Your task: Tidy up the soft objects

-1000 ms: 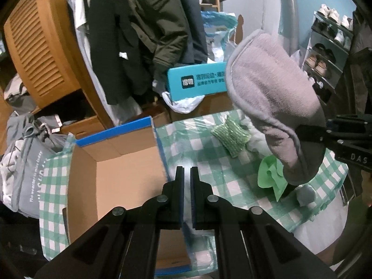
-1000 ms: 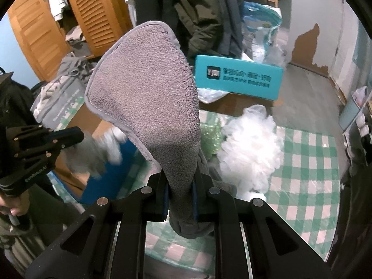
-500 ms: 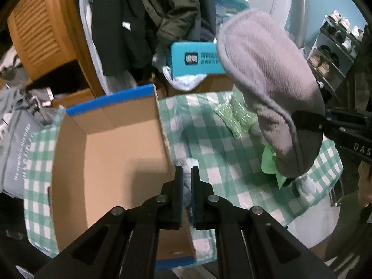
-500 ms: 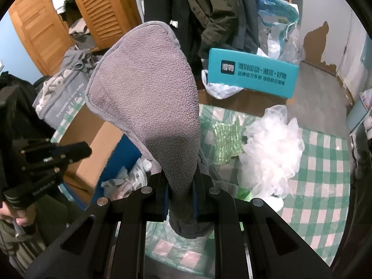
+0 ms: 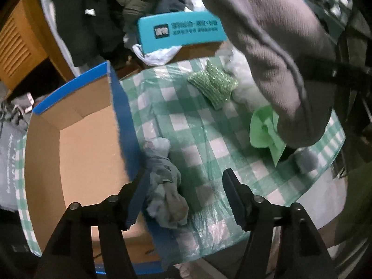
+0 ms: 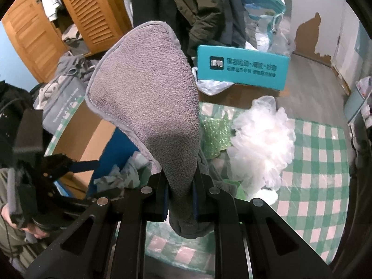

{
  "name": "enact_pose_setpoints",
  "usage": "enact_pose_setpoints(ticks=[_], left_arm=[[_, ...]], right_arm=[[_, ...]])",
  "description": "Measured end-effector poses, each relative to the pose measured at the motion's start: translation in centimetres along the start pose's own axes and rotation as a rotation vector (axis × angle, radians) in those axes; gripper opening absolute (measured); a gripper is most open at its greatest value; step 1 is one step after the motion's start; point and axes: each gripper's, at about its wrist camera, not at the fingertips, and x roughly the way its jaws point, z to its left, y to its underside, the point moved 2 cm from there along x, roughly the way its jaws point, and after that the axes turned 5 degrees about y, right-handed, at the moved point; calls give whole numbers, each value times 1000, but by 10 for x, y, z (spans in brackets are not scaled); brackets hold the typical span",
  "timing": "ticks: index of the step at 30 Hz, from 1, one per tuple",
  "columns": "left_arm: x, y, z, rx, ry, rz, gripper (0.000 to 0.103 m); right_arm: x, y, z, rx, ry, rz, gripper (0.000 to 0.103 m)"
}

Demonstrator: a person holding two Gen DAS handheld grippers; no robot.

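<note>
My left gripper (image 5: 184, 172) hangs low over the green checked table (image 5: 204, 137), its jaws opening. A crumpled grey-blue cloth (image 5: 165, 186) lies between the fingers, against the blue outer wall of the cardboard box (image 5: 76, 139); the pads do not press it. My right gripper (image 6: 180, 200) is shut on a grey fleece piece (image 6: 148, 97), which stands up above the table and also fills the upper right of the left wrist view (image 5: 267, 46). From the right wrist view, the left gripper (image 6: 97, 179) is spread around the crumpled cloth (image 6: 121, 174).
A green mesh pouch (image 5: 212, 84), a white plastic bundle (image 6: 262, 144), a light green cloth (image 5: 265, 132) and a small grey ball (image 5: 307, 160) lie on the table. A teal box (image 5: 181, 31) and hanging coats stand behind it.
My left gripper has sunk toward the table beside the box and its jaws have gone from shut to wide around the crumpled cloth. The right gripper keeps the grey fleece piece still.
</note>
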Motion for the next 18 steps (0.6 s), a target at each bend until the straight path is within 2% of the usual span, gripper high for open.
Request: enact_pose_setpoints(ticks=[10, 18], left_arm=[[43, 2, -27, 143, -121, 114, 71], [68, 8, -28, 196, -214, 185, 72]], right_arm=[[-6, 9, -21, 46, 8, 2, 13], [-10, 12, -30, 68, 2, -1, 13]])
